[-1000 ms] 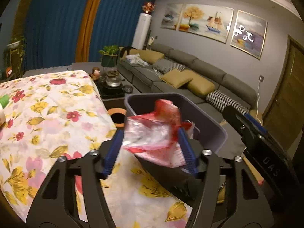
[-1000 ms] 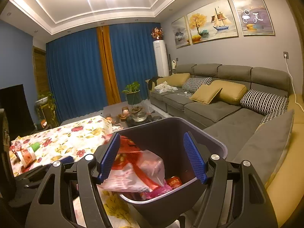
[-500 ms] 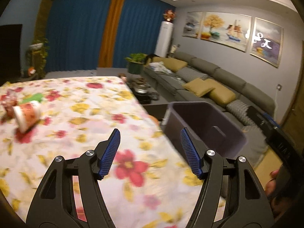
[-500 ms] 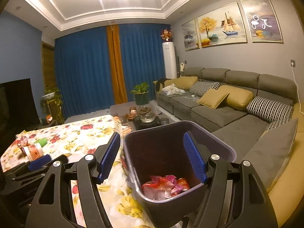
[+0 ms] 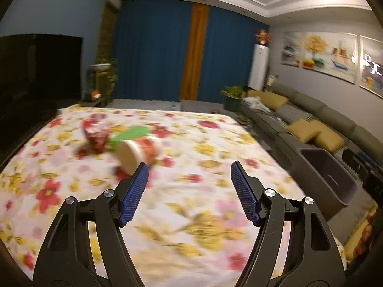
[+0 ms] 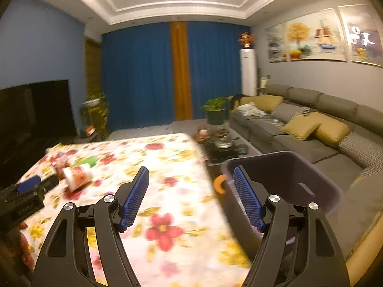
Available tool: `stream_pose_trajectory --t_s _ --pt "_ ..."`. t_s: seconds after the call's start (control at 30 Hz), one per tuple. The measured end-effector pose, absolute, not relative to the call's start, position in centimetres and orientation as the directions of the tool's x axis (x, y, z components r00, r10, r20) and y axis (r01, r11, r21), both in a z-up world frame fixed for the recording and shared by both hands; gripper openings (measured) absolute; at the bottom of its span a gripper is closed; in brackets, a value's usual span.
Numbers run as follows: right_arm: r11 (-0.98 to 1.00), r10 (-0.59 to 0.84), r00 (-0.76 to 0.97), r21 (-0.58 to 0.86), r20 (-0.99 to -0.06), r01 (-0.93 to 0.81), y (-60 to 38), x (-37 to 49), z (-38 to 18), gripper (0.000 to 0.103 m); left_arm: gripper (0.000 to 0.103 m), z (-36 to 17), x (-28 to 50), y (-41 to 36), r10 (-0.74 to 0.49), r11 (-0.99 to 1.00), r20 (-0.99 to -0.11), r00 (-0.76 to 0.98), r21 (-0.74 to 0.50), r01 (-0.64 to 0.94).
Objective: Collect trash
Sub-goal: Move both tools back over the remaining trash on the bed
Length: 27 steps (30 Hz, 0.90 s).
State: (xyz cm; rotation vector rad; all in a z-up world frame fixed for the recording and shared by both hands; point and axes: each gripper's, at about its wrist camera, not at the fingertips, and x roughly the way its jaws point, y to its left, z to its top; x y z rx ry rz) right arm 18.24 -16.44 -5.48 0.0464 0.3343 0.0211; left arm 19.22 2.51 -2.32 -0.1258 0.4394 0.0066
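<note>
My left gripper (image 5: pixel 188 169) is open and empty above the floral tablecloth (image 5: pixel 191 191). Just ahead to its left lies a paper cup (image 5: pixel 137 153) on its side, with a green scrap (image 5: pixel 132 132) and a red crumpled wrapper (image 5: pixel 95 135) behind it. The dark purple bin (image 5: pixel 326 174) stands off the table's right edge. My right gripper (image 6: pixel 190 174) is open and empty over the table edge, its right finger in front of the bin (image 6: pixel 287 174). The cup (image 6: pixel 77 175), wrapper (image 6: pixel 58 161) and left gripper (image 6: pixel 26 191) show at the left.
A grey sofa (image 6: pixel 311 129) with yellow cushions runs along the right wall. A low tea table (image 6: pixel 222 143) with a kettle and a potted plant (image 6: pixel 215 112) stand beyond the table. A dark TV (image 6: pixel 36 112) is at the left. Blue curtains cover the back.
My left gripper let the red-and-clear bag drop into the bin, then swung left over the table toward the cup. My right gripper turned left; the bin now sits to its right.
</note>
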Motion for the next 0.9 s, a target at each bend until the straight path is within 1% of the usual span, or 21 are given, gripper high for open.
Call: stream_pose_trajectory --t_s 0.3,0.43,0.73,0.9 --pt "0.979 0.195 0.895 0.02 -0.402 -0.204 -5.7 22.1 -7.0 0.072 0.07 -2.3 19.3 12.3 0.158 0.961 -0.44 0.884 -0.138 -0.241" --pt "0.966 0.243 0.877 0.022 -0.415 -0.257 -1.6 23.8 -7.5 0.072 0.07 -2.4 20.1 15.6 0.222 0.937 -0.454 0.863 -0.145 -0.317" --pt "0.943 0.293 0.835 -0.005 -0.466 -0.334 6.5 28.6 -9.6 0.071 0.07 -2.4 21.7 19.8 0.246 0.899 -0.469 0.848 -0.216 -0.381" --pt "0.937 0.281 0.819 -0.044 -0.5 -0.348 8.9 31.0 -10.8 0.069 0.07 -2.2 22.6 20.6 0.258 0.894 -0.467 0.846 -0.216 -0.392"
